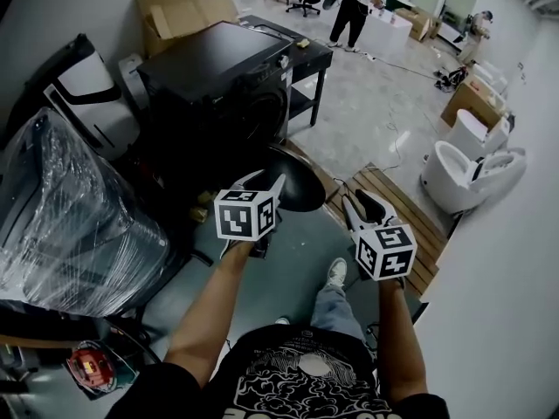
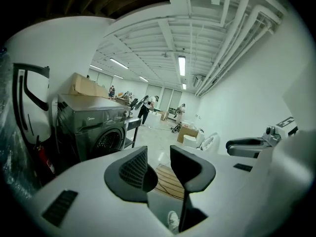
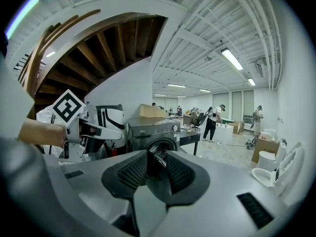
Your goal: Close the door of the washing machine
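Note:
A dark front-loading washing machine [image 1: 218,77] stands ahead of me, its round door [image 1: 297,180] swung out toward me. My left gripper [image 1: 265,182] hovers just over the door's near side, jaws open with nothing between them. My right gripper [image 1: 358,203] is to the right of the door, apart from it, also open and empty. In the left gripper view the machine [image 2: 91,132] sits left of the open left gripper [image 2: 159,164]. In the right gripper view the machine's drum opening [image 3: 159,149] shows straight beyond the right gripper [image 3: 157,171].
A plastic-wrapped bundle [image 1: 61,216] and a white-and-black appliance [image 1: 83,90] crowd the left. A cardboard box [image 1: 179,11] and a black table [image 1: 306,55] stand behind the machine. A wooden pallet [image 1: 397,208] and white toilets [image 1: 463,173] lie to the right. People [image 1: 354,7] stand far back.

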`<action>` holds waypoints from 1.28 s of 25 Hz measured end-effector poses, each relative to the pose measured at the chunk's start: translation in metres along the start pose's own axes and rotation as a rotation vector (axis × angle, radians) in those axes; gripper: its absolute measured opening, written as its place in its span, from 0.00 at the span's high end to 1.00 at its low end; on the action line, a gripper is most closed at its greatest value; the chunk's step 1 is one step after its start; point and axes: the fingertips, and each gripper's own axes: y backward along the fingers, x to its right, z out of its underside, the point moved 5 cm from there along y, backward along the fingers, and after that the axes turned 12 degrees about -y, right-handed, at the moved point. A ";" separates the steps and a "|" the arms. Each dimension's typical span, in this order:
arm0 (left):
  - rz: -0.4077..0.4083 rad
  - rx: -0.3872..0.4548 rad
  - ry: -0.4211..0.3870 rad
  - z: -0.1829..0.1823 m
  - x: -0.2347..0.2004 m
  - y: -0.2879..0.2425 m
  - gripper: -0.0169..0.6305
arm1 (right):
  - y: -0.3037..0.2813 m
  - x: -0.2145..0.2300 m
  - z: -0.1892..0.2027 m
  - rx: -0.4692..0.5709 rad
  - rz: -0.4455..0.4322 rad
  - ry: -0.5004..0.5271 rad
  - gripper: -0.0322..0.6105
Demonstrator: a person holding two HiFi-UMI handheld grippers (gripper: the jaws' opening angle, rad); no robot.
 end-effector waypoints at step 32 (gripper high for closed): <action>-0.258 -0.228 0.248 0.028 -0.038 -0.192 0.61 | -0.193 0.128 0.036 -0.300 -0.326 0.046 0.60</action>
